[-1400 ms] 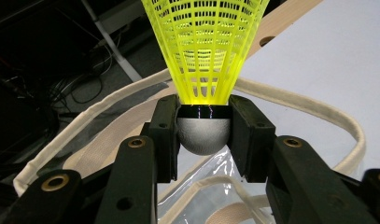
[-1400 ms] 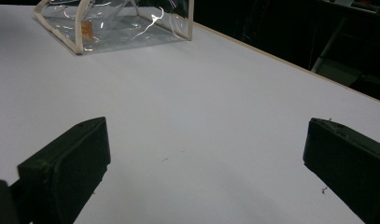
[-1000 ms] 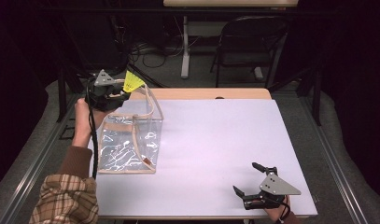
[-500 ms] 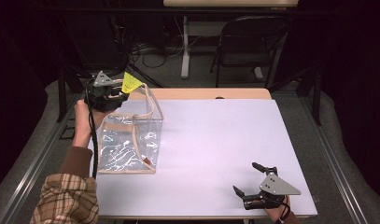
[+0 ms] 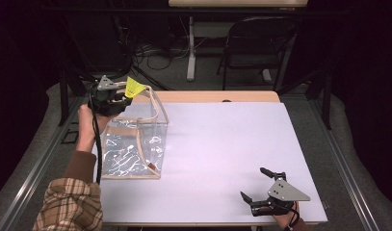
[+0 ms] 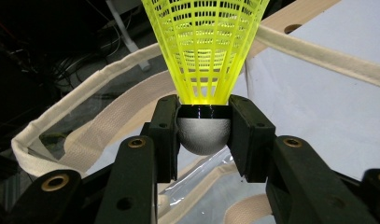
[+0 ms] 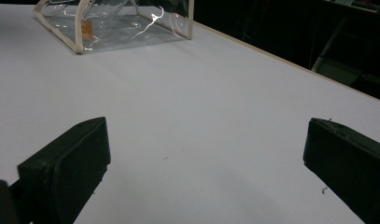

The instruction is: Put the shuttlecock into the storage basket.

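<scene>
Nothing has visibly moved over the last second: the tabletop point(image 5: 222, 144), the bag point(image 5: 131, 144) and both claws sit where they did in the earlier high views.

The white tabletop carries one thing, a clear plastic bag with cream webbing trim, standing near the left edge toward the far left corner. Its mouth is open upward. In the high view a small orange tag point(image 5: 152, 167) shows at its near right bottom corner; the right gripper view shows the same bag point(image 7: 117, 23) from the near side, with the tag point(image 7: 87, 29) low on its wall and bare tabletop point(image 7: 201, 107) between. Whether anything else lies inside cannot be told through the glare on the plastic.

The left claw point(image 5: 117, 96) is held above the far left part of the bag's rim, the person's left hand point(image 5: 87, 126) and plaid sleeve point(image 5: 71, 204) reaching up the left edge. It is clamped on a yellow shuttlecock point(image 5: 134, 87). From above, that is just a yellow wedge; the left gripper view shows much more: the left claw point(image 6: 204, 135) pinches the grey rounded cork point(image 6: 204, 135) from both sides, the yellow mesh skirt point(image 6: 206, 46) flares away from the camera, and the bag's cream rim point(image 6: 85, 93) loops beneath.

The right claw point(image 5: 259, 185) rests near the near right corner, spread wide and empty, well apart from the bag.
</scene>
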`<action>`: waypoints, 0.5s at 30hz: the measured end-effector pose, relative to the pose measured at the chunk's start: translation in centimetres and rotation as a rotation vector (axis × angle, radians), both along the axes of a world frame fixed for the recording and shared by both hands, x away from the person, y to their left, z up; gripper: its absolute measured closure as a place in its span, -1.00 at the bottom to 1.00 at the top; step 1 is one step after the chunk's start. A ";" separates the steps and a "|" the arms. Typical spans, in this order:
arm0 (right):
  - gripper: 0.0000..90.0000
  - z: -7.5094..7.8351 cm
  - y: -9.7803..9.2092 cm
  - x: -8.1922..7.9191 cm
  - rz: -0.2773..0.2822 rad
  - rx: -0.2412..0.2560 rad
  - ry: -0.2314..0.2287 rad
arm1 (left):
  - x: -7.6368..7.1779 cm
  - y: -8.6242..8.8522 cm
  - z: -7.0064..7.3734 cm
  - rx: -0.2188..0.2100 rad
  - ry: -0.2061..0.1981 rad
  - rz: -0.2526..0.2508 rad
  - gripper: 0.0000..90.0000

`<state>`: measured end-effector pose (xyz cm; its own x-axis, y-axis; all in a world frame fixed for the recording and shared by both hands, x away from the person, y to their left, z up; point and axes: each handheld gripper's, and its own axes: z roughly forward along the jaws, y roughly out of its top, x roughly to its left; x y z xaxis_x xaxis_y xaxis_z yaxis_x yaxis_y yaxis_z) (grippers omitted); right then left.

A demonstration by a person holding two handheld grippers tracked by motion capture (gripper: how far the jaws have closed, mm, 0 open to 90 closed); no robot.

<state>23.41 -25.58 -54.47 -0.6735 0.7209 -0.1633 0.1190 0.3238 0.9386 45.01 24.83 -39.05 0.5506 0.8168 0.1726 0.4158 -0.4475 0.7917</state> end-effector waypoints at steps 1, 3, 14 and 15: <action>-1.00 0.0 0.0 0.0 0.000 0.000 0.000 | 0.1 0.1 -0.1 -0.004 0.001 0.002 0.44; -1.00 0.0 0.0 0.0 0.001 0.000 0.000 | 0.1 0.2 -0.3 -0.007 0.002 0.007 0.44; -1.00 0.0 0.0 0.0 0.001 -0.002 -0.001 | 0.6 0.7 -1.0 -0.010 0.023 0.026 0.44; -1.00 0.0 0.0 0.0 0.001 -0.001 -0.001 | 0.7 0.8 -1.0 -0.009 0.027 0.028 0.44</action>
